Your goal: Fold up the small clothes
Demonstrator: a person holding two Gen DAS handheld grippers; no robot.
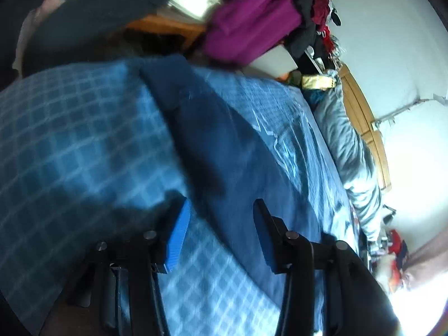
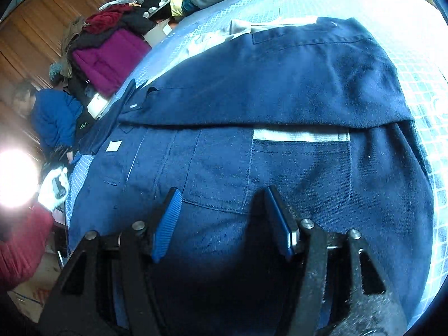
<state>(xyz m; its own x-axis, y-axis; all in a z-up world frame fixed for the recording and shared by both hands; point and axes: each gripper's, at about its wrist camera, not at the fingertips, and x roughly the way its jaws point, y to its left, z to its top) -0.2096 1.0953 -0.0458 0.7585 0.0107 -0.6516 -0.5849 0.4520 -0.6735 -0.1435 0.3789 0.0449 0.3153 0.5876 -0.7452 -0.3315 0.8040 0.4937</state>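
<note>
Checked bedspread (image 2: pixel 420 89) carries navy trousers (image 2: pixel 280 89) (half folded); over them, both grippers (image 1: pixel 221 224) (image 2: pixel 224 218) hover spread, empty.

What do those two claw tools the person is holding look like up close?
Each is a black two-finger tool. The left gripper has angular black link arms with round metal pivot pins and flat fingers faced with ribbed blue pads. The right gripper has the same build: black arms, silvery pins, ribbed blue pads, and pale dust or lint on its black frame. No cables show.

Black left tool (image 1: pixel 221 224), blue ribbed pads, silver pivot screws, matching right tool (image 2: pixel 221 218)
</note>
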